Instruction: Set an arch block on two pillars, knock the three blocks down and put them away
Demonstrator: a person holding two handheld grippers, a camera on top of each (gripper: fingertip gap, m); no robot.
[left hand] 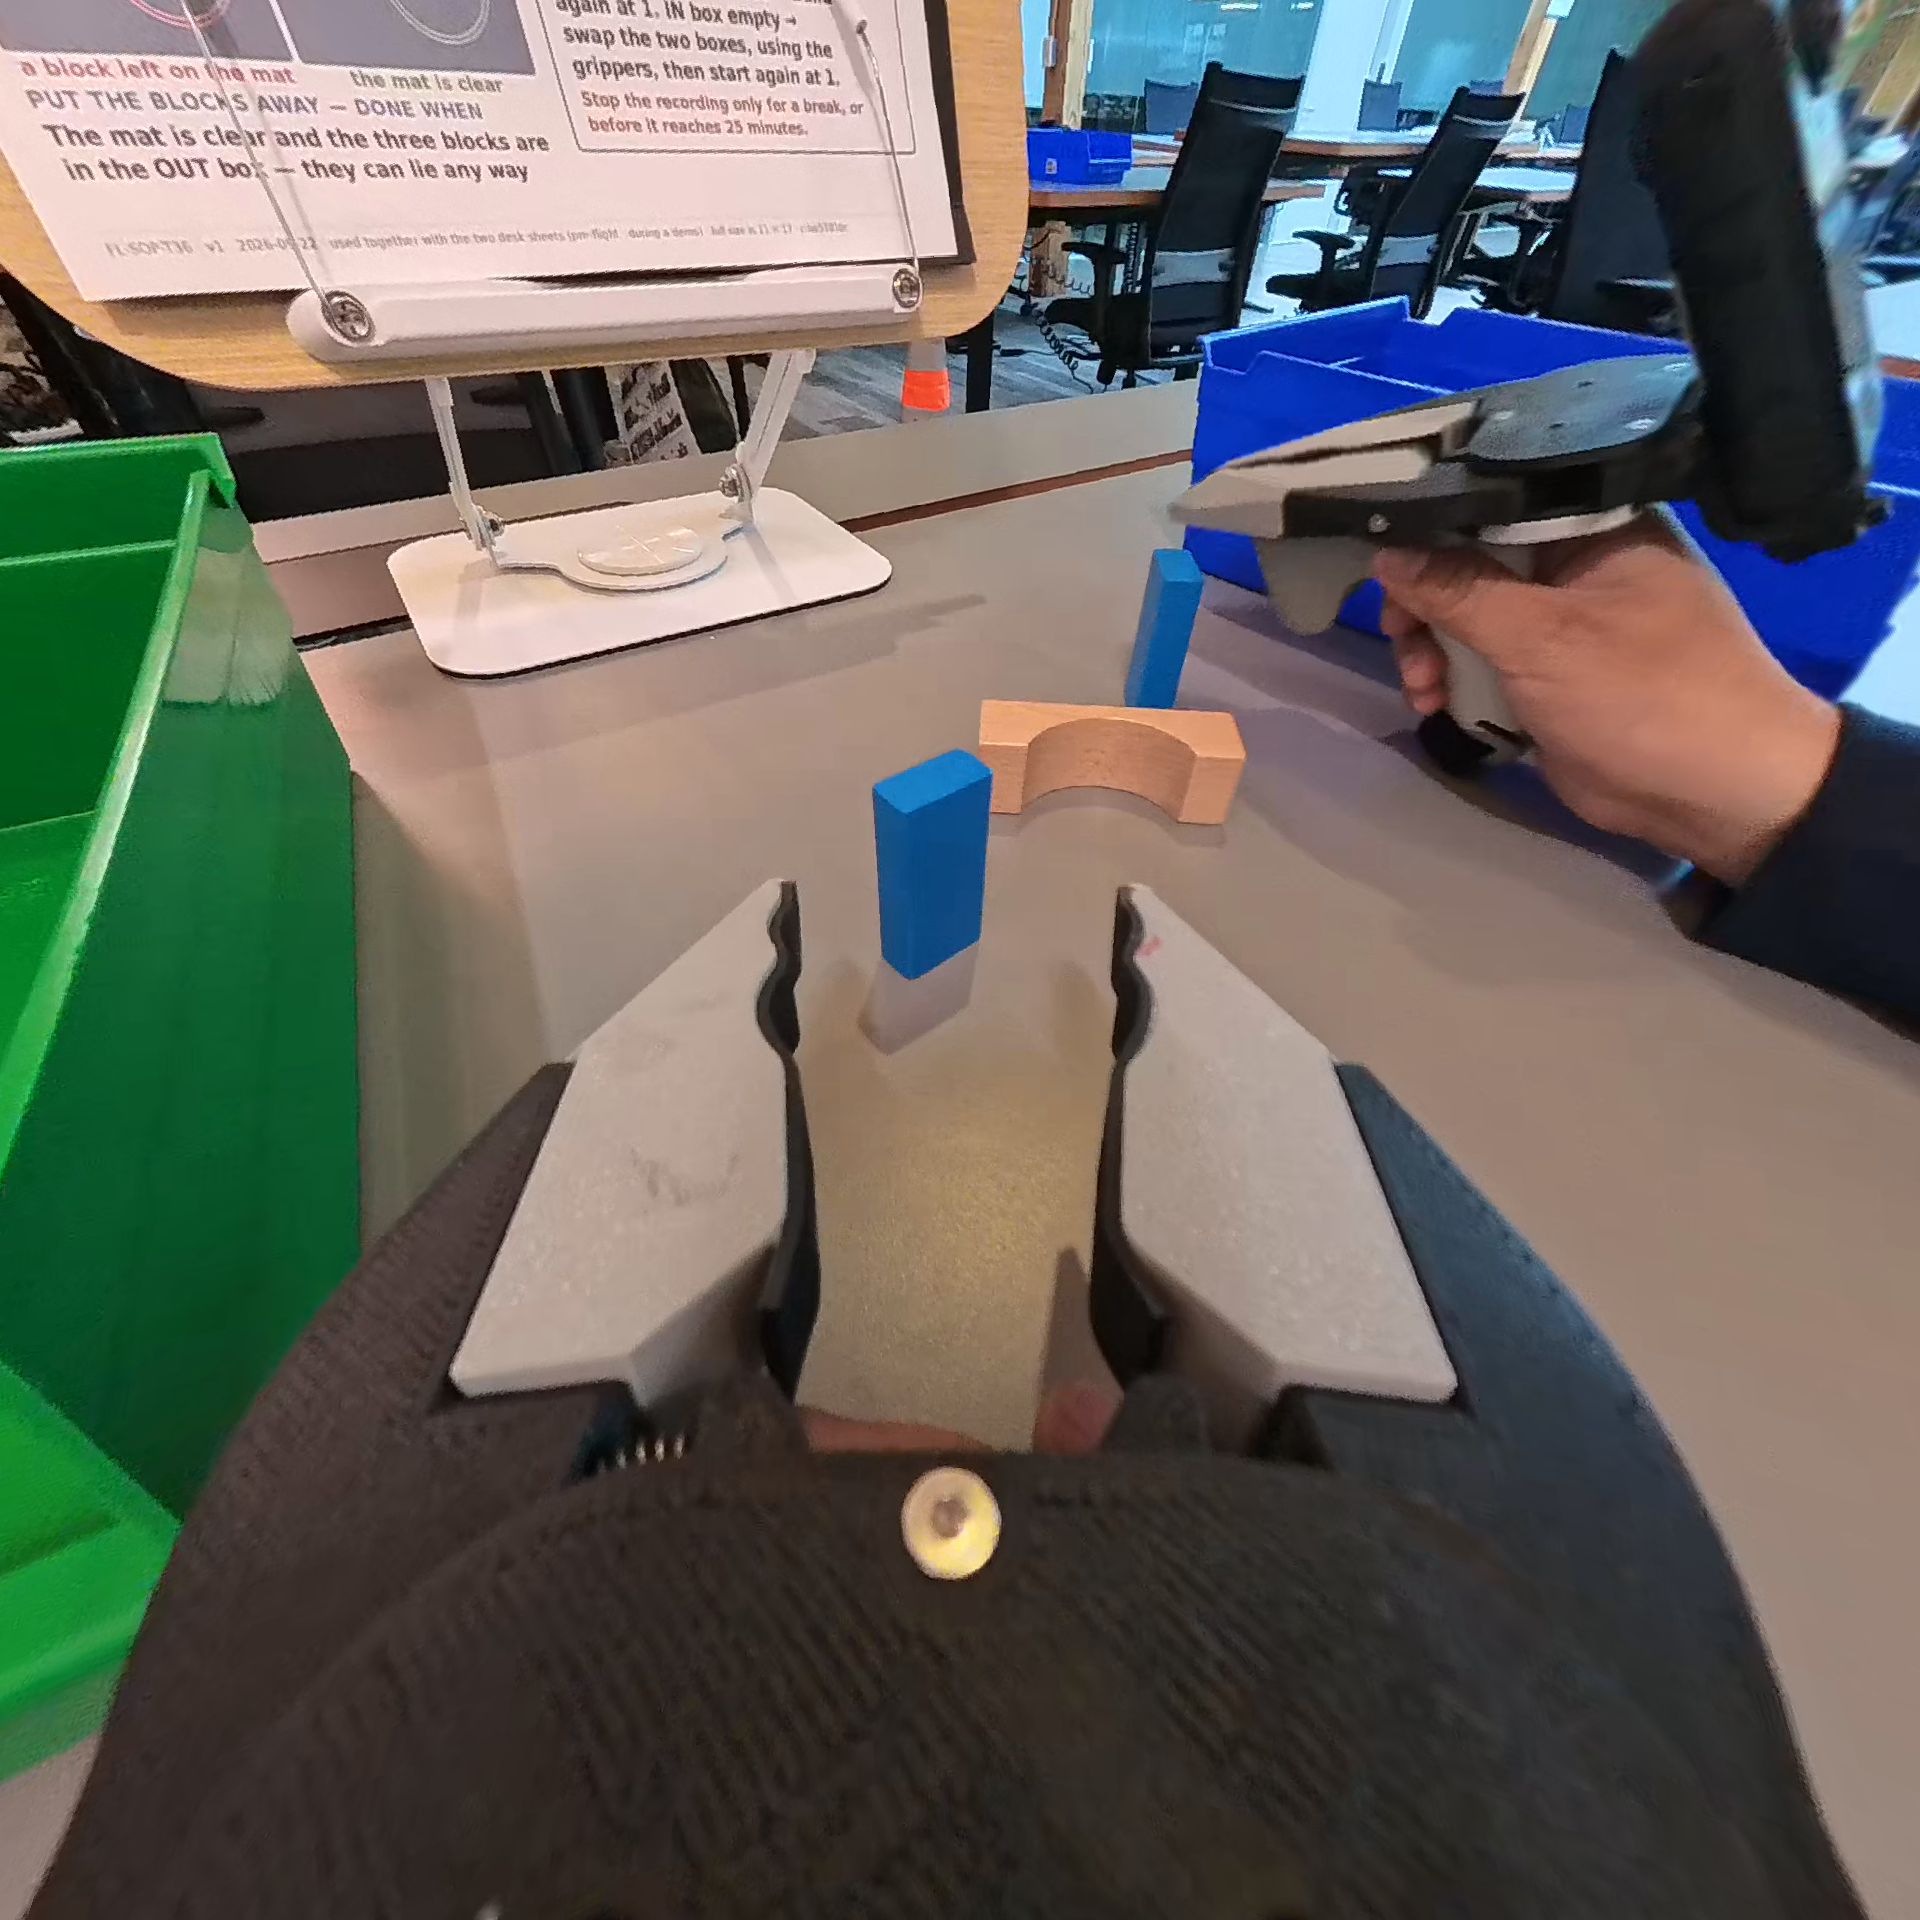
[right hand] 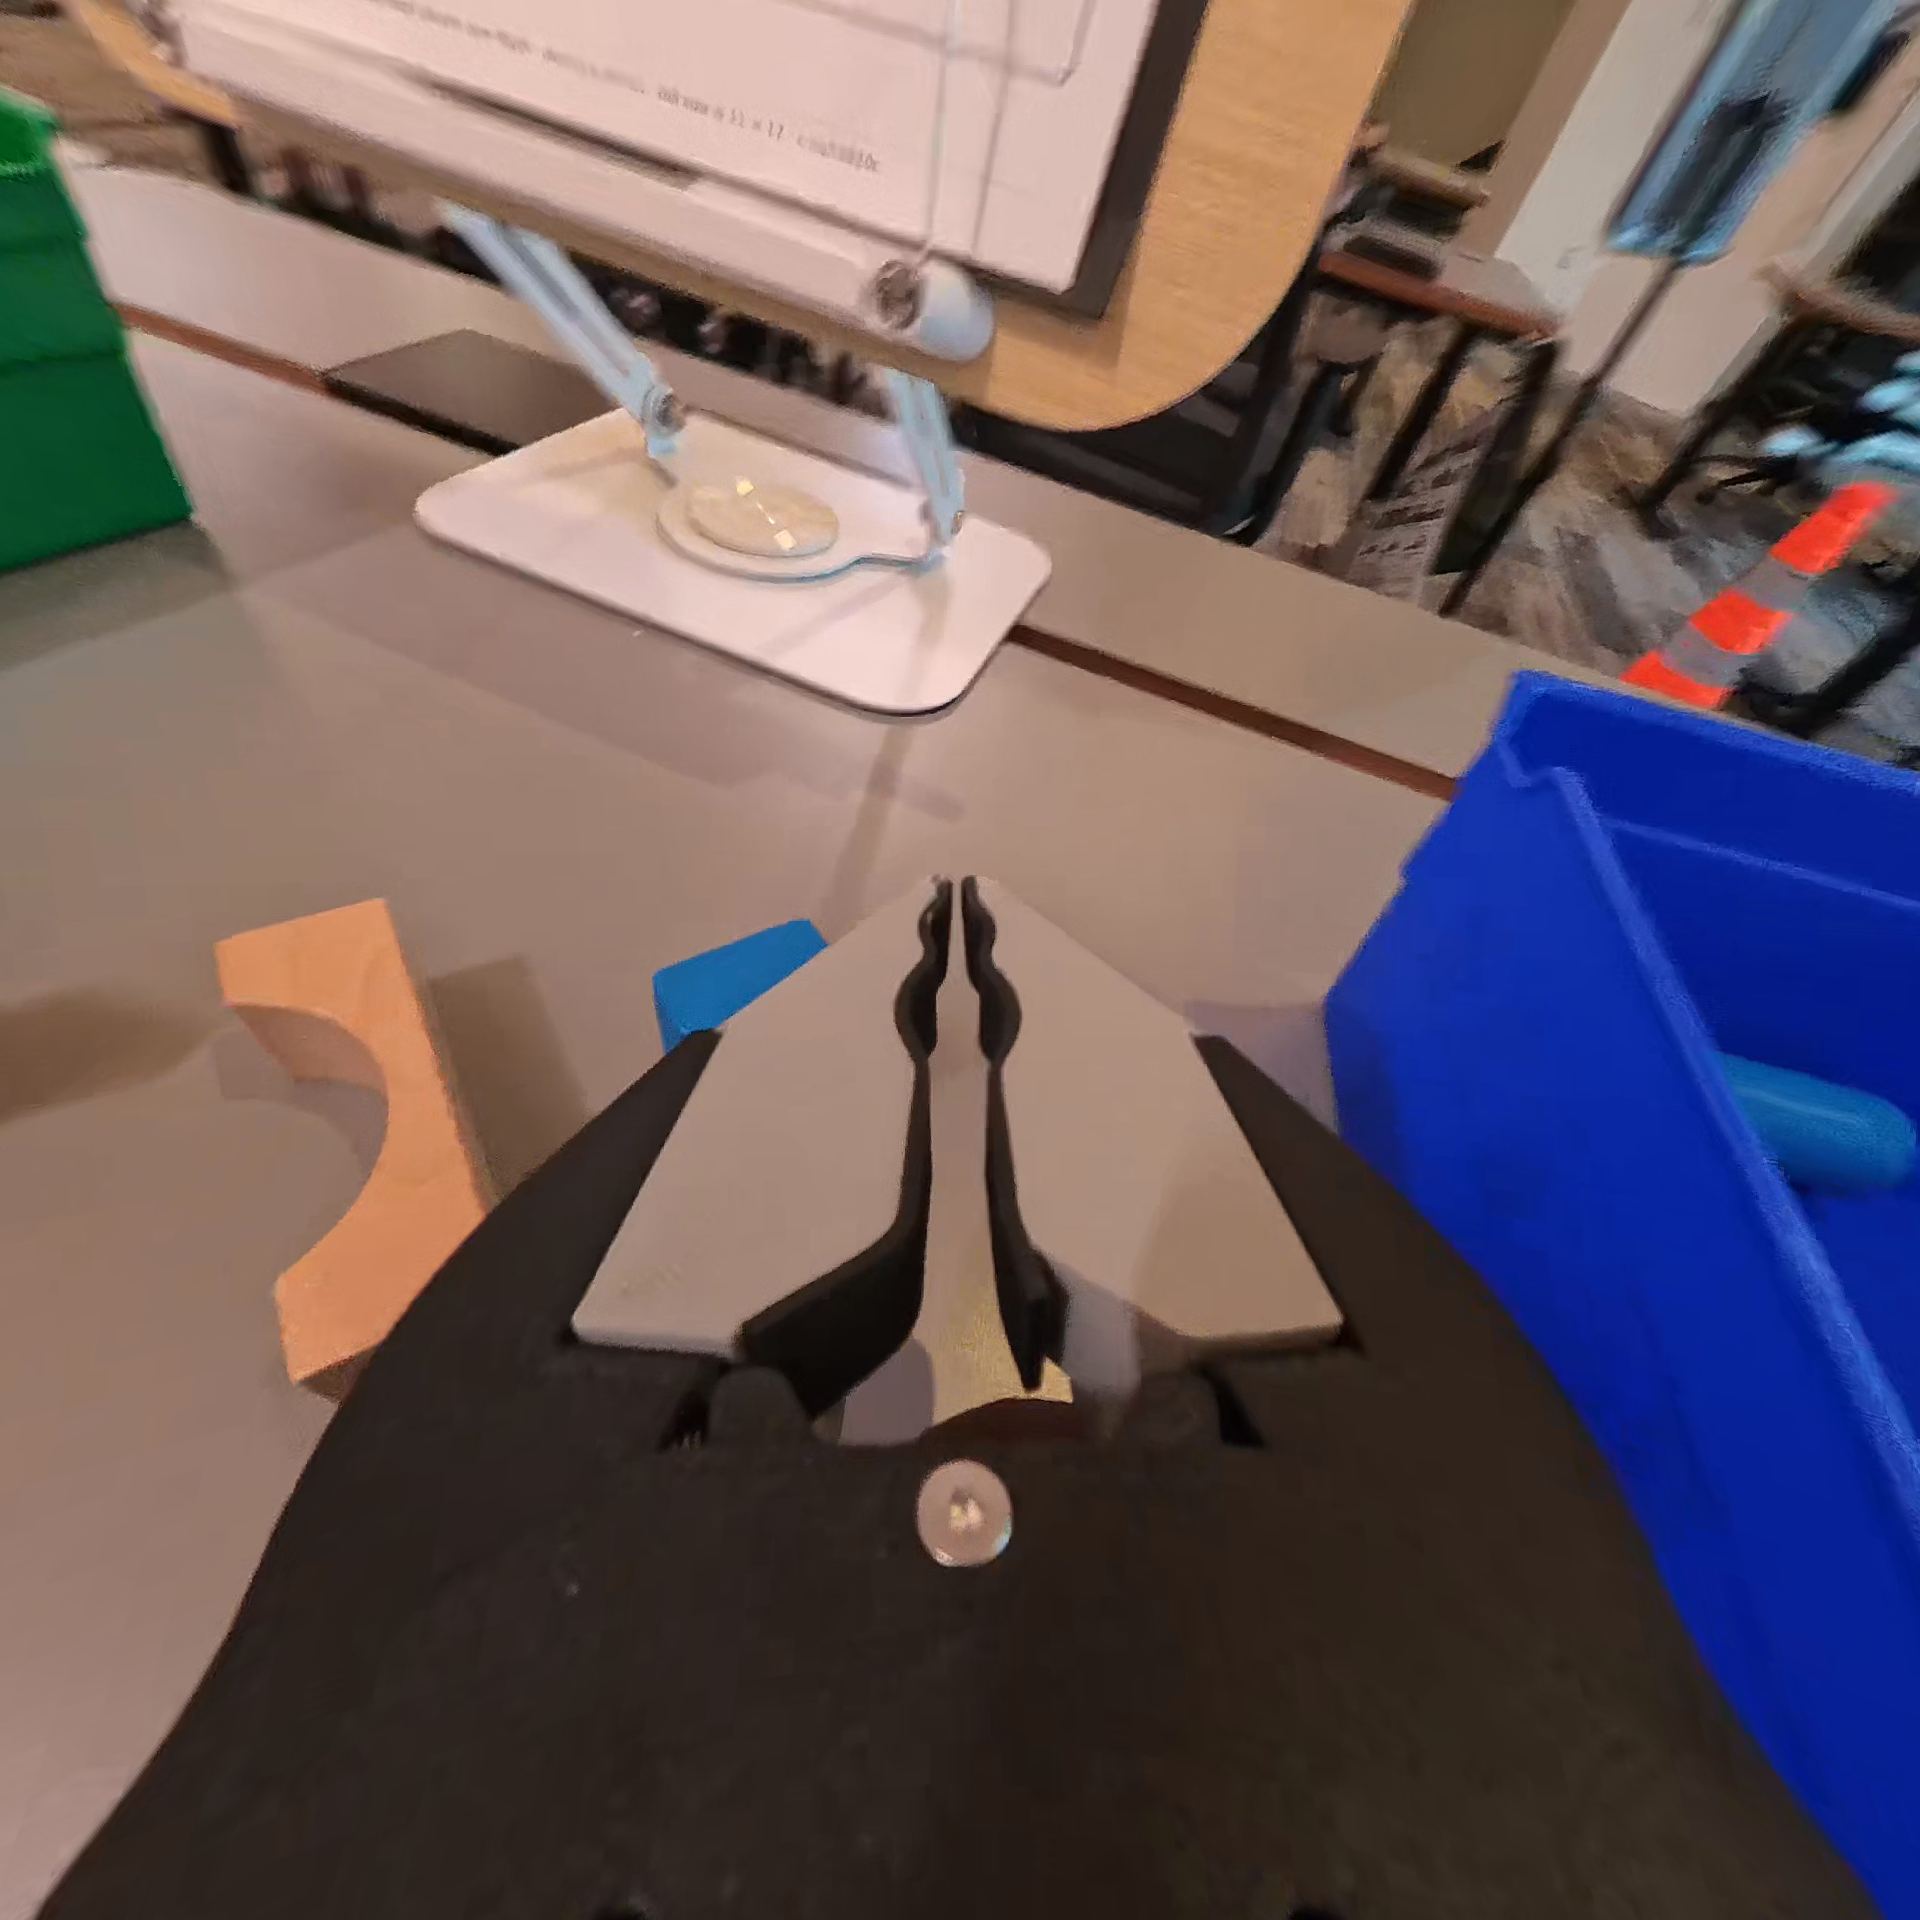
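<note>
Blue rectangular wooden pillars (left hand: 928,862) (left hand: 1164,628) stand upright, well apart; natural-wood arch block (left hand: 1110,758) lies between them. Left gripper (left hand: 956,940) fingers apart, empty; right gripper (right hand: 954,894) fingers together. Risk: approaching jaws may topple near pillar.

Grey worktop (left hand: 1351,1195), smooth, faintly reflective. Ahead of the tool: white stand (left hand: 644,582) holding a wood-backed board (left hand: 966,301) with a printed sheet. Beyond, open office: black chairs (left hand: 1195,208), long desks (left hand: 1164,187), glass partitions (left hand: 1195,42), an orange-and-grey cone (right hand: 1756,603) on patterned flooring. Even indoor light.
</note>
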